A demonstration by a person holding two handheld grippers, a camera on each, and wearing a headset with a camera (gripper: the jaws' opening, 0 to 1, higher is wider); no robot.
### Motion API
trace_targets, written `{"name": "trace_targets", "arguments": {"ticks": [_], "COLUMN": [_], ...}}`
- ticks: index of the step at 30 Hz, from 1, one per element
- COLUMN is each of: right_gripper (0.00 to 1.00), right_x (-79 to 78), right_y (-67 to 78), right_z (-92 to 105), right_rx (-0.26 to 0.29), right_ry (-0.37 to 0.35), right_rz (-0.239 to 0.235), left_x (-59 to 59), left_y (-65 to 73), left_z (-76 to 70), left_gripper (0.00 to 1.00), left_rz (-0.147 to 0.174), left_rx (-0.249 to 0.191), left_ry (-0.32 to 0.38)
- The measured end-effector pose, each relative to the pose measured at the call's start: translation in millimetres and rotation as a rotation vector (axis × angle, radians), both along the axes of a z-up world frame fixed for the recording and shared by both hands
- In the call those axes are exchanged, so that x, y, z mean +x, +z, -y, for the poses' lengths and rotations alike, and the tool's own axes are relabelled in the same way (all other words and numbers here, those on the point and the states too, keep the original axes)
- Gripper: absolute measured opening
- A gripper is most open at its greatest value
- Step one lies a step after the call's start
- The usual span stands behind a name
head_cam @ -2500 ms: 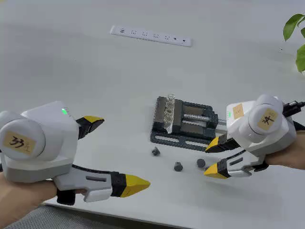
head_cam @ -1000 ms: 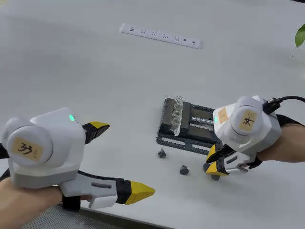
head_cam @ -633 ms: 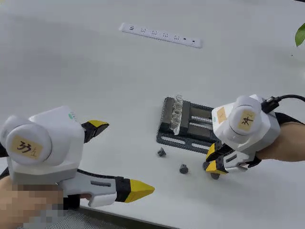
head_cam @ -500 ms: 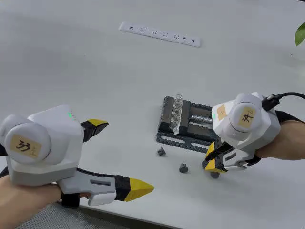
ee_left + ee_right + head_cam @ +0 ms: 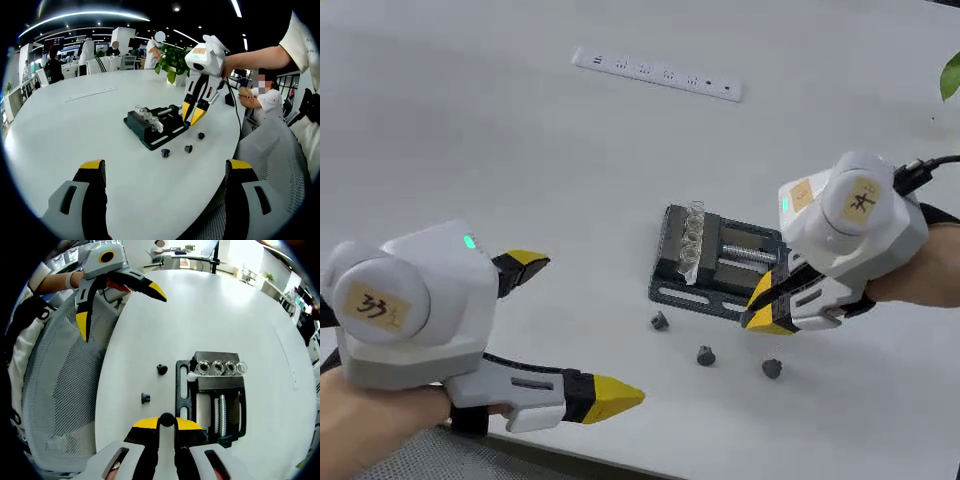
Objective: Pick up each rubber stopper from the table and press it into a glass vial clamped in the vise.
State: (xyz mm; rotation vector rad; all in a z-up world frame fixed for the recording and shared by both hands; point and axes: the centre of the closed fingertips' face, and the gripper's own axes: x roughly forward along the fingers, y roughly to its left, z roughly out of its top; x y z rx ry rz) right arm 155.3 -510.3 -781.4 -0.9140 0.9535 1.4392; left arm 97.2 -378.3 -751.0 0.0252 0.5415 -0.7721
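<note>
A black vise (image 5: 672,268) on the white table clamps a row of several glass vials (image 5: 692,236). Three dark rubber stoppers (image 5: 660,321) (image 5: 705,355) (image 5: 772,368) lie on the table in front of it. My right gripper (image 5: 756,310) hovers above the table at the vise's near right corner, shut on a fourth stopper (image 5: 166,418) pinched between its yellow tips. The vials (image 5: 220,367) stand ahead of it in the vise (image 5: 181,390). My left gripper (image 5: 575,330) stays at the near left, open and holding nothing, facing the vise (image 5: 145,131) and the right gripper (image 5: 194,114).
A white power strip (image 5: 660,75) lies far back on the table. A green leaf (image 5: 952,72) shows at the right edge. The table's near edge runs just below my left gripper. A mesh chair (image 5: 60,390) stands by the table, and people sit at desks in the background.
My right gripper has risen from the table with a stopper between its tips and moved up toward the vise. The left gripper has barely moved.
</note>
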Motion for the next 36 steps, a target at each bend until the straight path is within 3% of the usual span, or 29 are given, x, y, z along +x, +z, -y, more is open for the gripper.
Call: {"name": "trace_targets", "arguments": {"ticks": [10,17,29,36], "right_gripper": [0.05,0.05,0.05,0.05], "right_x": [41.8,66.5,88.5,94.3], "right_y": [28.9,41.1,51.0,48.2], "right_z": [-16.8,-29.1,-47.9,-57.7], "right_rx": [0.017,0.023,0.015,0.011], "right_ry": [0.003,0.016,0.054,0.060], "right_rz": [0.059,0.081,0.099,0.064], "left_x": [5.7,9.6,13.7,15.8], "left_y": [3.5,2.3,-1.5,-1.5], "left_z": [-3.2,-1.9,-0.5,-2.5], "left_gripper": [0.99,0.99,0.99,0.99], "left_rz": [0.006,0.002,-0.008,-0.005], "left_rx": [0.000,-0.008,-0.011,-0.020], "left_ry": [0.007,0.012,0.010,0.022]}}
